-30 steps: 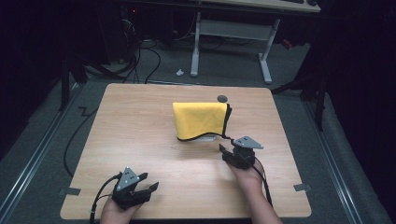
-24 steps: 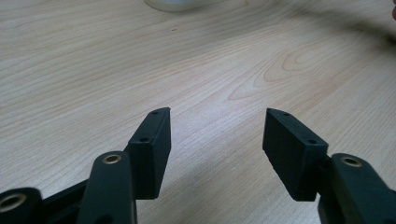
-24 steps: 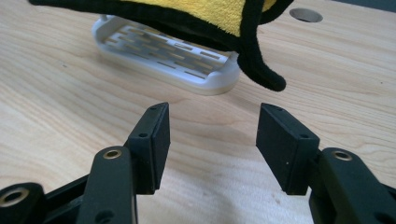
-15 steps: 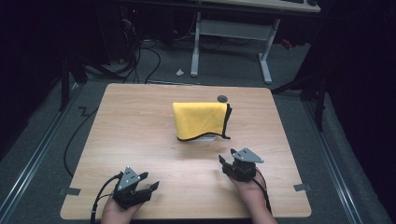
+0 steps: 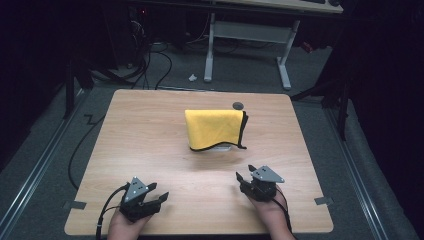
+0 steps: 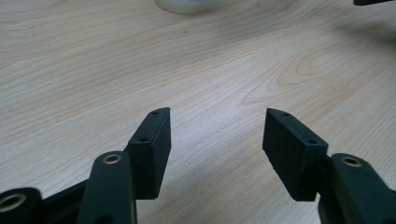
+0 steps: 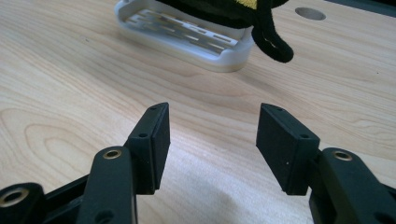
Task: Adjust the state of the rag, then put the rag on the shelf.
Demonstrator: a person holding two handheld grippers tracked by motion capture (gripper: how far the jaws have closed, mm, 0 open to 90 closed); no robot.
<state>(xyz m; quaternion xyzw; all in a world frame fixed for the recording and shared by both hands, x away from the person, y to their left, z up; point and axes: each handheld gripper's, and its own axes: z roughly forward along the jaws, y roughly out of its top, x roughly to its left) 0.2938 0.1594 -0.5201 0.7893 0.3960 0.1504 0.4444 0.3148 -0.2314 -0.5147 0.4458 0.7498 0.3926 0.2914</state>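
Right gripper (image 5: 246, 179) has pulled back from the yellow cloth (image 5: 214, 128): a second ago it sat just below the cloth's lower right corner, half a second ago partway back, now it's at lower right of the high view near the table's (image 5: 150, 140) near edge, well apart from the cloth. Jaws spread wide, nothing between them; right gripper view (image 7: 212, 135) shows bare wood in the gap. Left gripper (image 5: 159, 199) hasn't moved, lower left of the high view, jaws also wide apart and empty (image 6: 215, 140). Cloth unchanged: centre of the table, slightly toward the top, draped over a white slotted tray (image 7: 187, 37), black hem hanging off the right side. In the right gripper view the tray sits at upper centre with the black hem (image 7: 273, 44) dangling past its right end. Small dark hole (image 5: 238, 105) in the tabletop just above the cloth's upper right corner.
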